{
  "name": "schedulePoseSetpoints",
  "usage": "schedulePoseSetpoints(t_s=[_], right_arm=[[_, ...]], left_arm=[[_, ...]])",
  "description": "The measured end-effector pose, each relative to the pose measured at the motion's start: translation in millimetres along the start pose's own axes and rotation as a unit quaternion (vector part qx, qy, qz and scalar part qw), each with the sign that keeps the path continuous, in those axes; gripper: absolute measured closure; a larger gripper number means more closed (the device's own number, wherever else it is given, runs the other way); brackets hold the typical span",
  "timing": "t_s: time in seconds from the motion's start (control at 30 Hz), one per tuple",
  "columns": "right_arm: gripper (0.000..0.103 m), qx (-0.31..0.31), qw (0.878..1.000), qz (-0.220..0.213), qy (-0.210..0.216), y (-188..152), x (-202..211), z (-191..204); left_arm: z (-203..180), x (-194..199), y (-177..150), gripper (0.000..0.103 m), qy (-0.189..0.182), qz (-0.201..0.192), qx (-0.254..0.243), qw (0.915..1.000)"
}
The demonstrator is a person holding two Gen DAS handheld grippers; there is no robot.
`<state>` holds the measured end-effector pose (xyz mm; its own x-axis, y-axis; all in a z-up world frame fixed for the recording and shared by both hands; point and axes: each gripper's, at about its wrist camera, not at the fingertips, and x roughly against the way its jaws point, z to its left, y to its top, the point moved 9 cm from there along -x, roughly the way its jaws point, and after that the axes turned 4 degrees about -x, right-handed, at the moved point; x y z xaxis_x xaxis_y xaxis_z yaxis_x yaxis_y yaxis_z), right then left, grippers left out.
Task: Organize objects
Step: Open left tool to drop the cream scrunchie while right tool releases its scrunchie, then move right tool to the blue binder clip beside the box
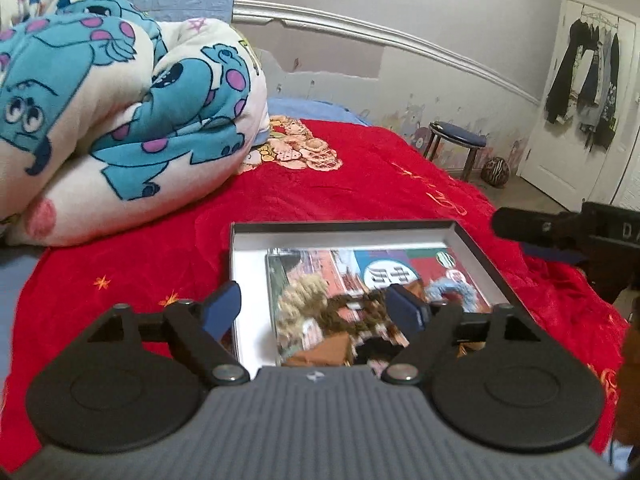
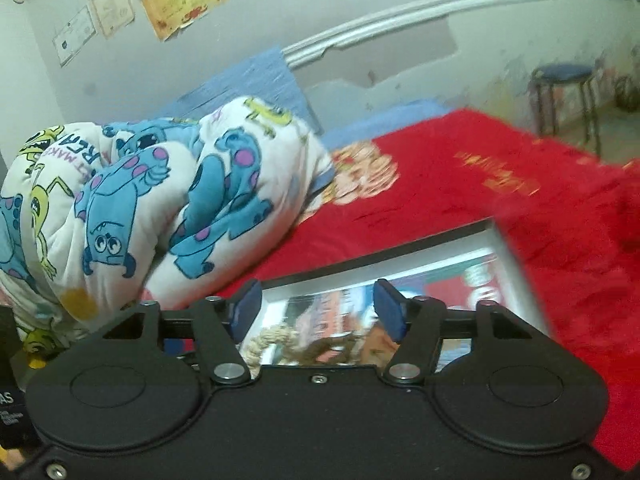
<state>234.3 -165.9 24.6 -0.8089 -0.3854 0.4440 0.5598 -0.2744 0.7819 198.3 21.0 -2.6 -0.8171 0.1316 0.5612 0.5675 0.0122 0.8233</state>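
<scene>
An open shallow box (image 1: 348, 229) with a dark rim and white inside lies on the red bedspread (image 1: 360, 184). A colourful printed card lines its floor, and braided ropes, cream (image 1: 301, 300) and brown (image 1: 344, 316), lie on it. My left gripper (image 1: 318, 310) is open and empty, hovering over the box's near edge. My right gripper (image 2: 316, 314) is open and empty over the same box (image 2: 516, 264), above the ropes (image 2: 276, 342). The right gripper also shows at the right edge of the left wrist view (image 1: 560, 236).
A rolled white and blue cartoon-print blanket (image 1: 120, 112) lies at the left on the bed, also in the right wrist view (image 2: 160, 200). A blue-topped stool (image 1: 456, 140) and a ball (image 1: 495, 172) stand on the floor beyond. Clothes hang on a white door (image 1: 588, 80).
</scene>
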Motion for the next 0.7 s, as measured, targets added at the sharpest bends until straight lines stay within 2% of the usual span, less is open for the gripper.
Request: schedulePoseSetpoints(t_s=[0.13, 0.3, 0.4, 0.5, 0.7], right_arm=[[0.035, -0.015, 0.999, -0.001, -0.039, -13, 35, -18], [0.035, -0.072, 0.992, 0.065, -0.083, -68, 49, -43], [0.038, -0.077, 0.987, 0.093, -0.104, -89, 42, -50], [0.044, -0.074, 0.983, 0.127, -0.113, -102, 26, -51], [0.051, -0.087, 0.973, 0.176, -0.121, -131, 2, -56]], left_arm=[[-15, 17, -25, 0.014, 0.005, 0.032, 0.010, 0.9994], [-45, 11, -72, 0.014, 0.002, 0.092, 0.004, 0.9958], [-57, -6, -99, 0.015, 0.009, 0.143, 0.003, 0.9897], [-60, -18, -111, 0.015, 0.017, 0.167, 0.007, 0.9857], [-58, -33, -119, 0.017, 0.028, 0.183, 0.015, 0.9827]])
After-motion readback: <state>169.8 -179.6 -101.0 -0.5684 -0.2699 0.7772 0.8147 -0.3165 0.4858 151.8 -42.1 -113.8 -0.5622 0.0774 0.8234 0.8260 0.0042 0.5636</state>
